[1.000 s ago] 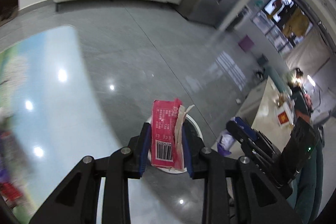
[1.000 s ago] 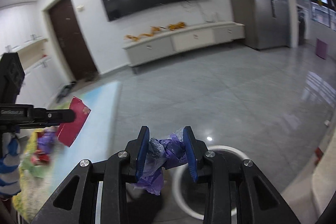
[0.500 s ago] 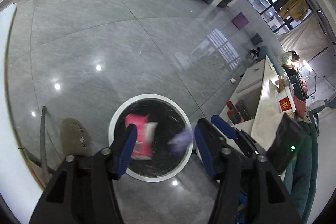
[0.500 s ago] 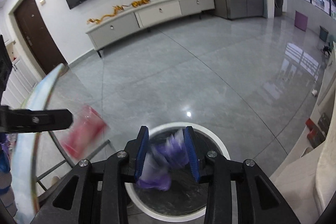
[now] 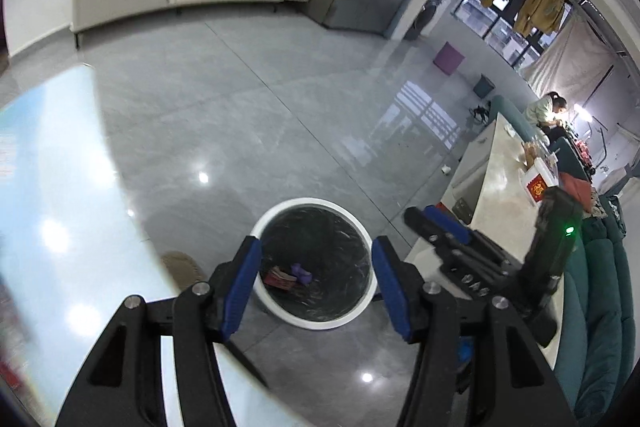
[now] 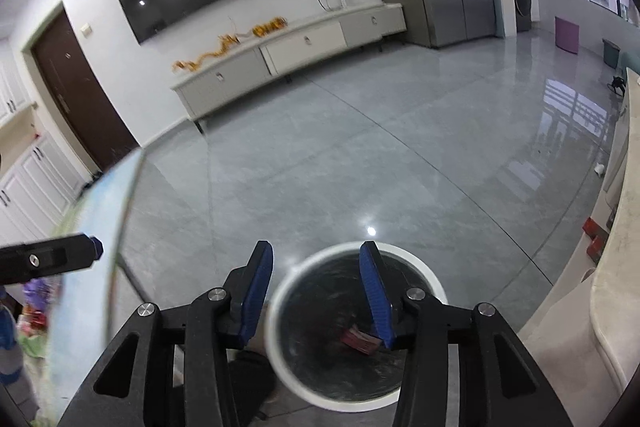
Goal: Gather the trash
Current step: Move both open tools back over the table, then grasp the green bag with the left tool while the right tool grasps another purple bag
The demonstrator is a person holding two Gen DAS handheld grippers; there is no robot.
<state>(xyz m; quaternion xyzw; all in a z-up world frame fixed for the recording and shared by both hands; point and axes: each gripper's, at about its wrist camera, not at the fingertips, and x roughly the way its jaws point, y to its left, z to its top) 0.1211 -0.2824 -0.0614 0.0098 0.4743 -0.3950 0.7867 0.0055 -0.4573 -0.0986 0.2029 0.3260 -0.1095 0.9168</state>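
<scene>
Both pieces of trash, red wrapper [image 5: 280, 277] and purple wrapper [image 5: 301, 271], are now lying inside the bin [image 5: 316, 203]. Left gripper [image 5: 316, 285] and right gripper [image 6: 316, 293] are hovering wide open, empty; returning to the table [image 5: 60, 187] is likely coming next.

A: Colours on the bin [image 5: 276, 307]?
B: White rim, glossy black liner inside. At the bottom, a red packet [image 5: 280, 277] beside a crumpled purple wrapper [image 5: 301, 273].
A: And the tongs?
B: The left tongs [image 5: 316, 283] are black with blue pads; the right tongs [image 6: 316, 291] match, black frame, blue pads.
A: Around them?
B: Grey tiled floor [image 6: 360, 155] with a shine, a pale blue worktop [image 5: 52, 187] on the left, a cream cabinet [image 6: 300, 55] carrying orange-yellow trim, and a dark brown door [image 6: 80, 99].
</scene>
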